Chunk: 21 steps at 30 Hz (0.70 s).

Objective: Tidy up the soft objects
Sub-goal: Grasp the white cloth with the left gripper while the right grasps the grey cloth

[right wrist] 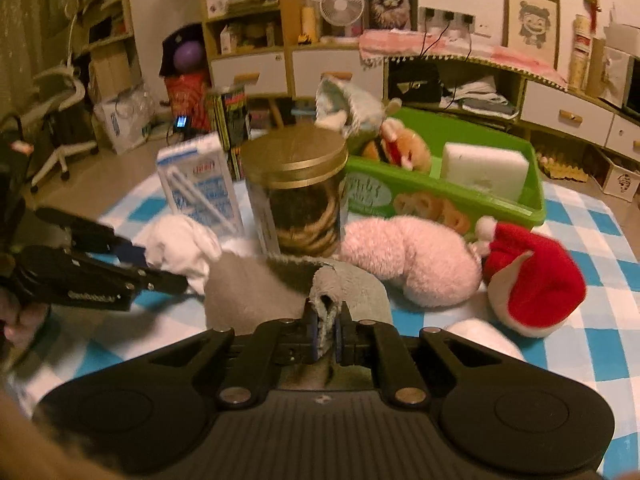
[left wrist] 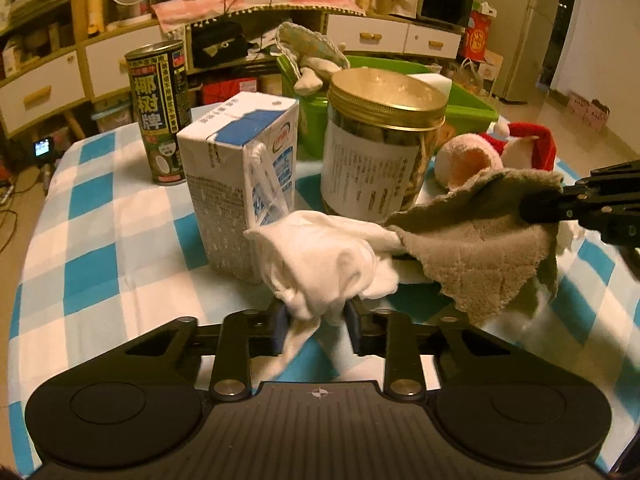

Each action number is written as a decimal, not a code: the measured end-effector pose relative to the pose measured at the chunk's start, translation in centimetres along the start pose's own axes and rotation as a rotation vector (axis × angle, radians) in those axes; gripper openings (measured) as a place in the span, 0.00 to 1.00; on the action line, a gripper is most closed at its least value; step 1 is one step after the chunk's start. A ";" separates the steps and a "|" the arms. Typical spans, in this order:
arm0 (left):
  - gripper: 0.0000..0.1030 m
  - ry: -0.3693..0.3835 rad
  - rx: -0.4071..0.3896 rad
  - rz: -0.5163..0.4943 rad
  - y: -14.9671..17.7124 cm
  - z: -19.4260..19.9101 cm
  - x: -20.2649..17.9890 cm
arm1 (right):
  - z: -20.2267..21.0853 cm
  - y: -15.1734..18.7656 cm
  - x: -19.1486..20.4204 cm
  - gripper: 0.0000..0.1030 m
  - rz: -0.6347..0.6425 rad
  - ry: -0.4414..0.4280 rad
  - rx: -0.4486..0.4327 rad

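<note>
The left hand-held gripper is clenched on a white cloth, and the right hand-held gripper grasps a gray towel. Both cloths are lifted above the checkered table, touching each other, near the milk carton and gold-lidded jar. A green bin with soft toys stands behind them.

Dim warm indoor light (fisheye-bent edges), slight motion blur.

Table: I'm seeing a blue-and-white checked tablecloth covering it.
Left side: a dark drink can is standing behind a milk carton.
Centre: a gold-lidded jar is holding biscuits.
</note>
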<state>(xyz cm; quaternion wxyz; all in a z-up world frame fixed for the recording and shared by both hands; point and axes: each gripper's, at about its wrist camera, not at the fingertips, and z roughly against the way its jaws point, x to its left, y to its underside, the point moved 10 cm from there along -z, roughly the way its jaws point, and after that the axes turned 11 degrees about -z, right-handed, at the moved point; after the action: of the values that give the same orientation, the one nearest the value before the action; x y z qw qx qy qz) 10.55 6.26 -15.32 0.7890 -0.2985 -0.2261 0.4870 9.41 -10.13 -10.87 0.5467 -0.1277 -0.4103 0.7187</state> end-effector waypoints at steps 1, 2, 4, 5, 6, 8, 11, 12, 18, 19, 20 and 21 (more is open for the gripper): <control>0.24 0.002 0.002 0.003 -0.1 0.1 -0.1 | 0.3 -0.3 0.0 0.02 -0.008 -0.005 -0.007; 0.23 0.004 0.002 0.007 -0.2 0.2 -0.2 | 0.6 -0.6 0.0 0.02 -0.019 -0.012 -0.015; 0.21 0.011 -0.001 0.014 -0.4 0.4 -0.4 | 1.3 -1.2 0.0 0.02 -0.038 -0.025 -0.030; 0.21 0.013 -0.003 0.018 -0.5 0.5 -0.5 | 1.6 -1.5 0.1 0.02 -0.046 -0.030 -0.039; 0.20 0.018 -0.004 0.024 -0.6 0.6 -0.5 | 1.9 -1.8 0.1 0.02 -0.052 -0.034 -0.047; 0.19 0.028 -0.008 0.037 -0.8 0.8 -0.7 | 2.4 -2.2 0.0 0.02 -0.064 -0.041 -0.061; 0.18 0.038 -0.021 0.051 -1.2 1.1 -0.9 | 3.2 -2.9 0.0 0.02 -0.090 -0.056 -0.081; 0.18 0.040 -0.026 0.055 -1.3 1.3 -1.0 | 3.4 -3.2 -0.1 0.02 -0.099 -0.060 -0.088; 0.17 0.060 -0.051 0.074 -2.3 2.2 -1.5 | 4.8 -4.7 -0.3 0.02 -0.138 -0.084 -0.128; 0.17 0.063 -0.056 0.078 -2.6 2.3 -1.6 | 4.9 -4.9 -0.4 0.02 -0.144 -0.086 -0.134; 0.17 0.065 -0.061 0.081 -2.7 2.5 -1.7 | 5.2 -5.1 -0.5 0.02 -0.153 -0.089 -0.142; 0.17 0.067 -0.066 0.084 -2.9 2.6 -1.7 | 5.4 -5.4 -0.6 0.02 -0.164 -0.091 -0.151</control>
<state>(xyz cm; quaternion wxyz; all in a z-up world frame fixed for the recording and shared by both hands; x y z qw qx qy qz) 9.98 4.33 -11.57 0.7649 -0.3496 -0.2030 0.5016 9.92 -12.75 -3.65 0.5733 -0.1020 -0.4967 0.6437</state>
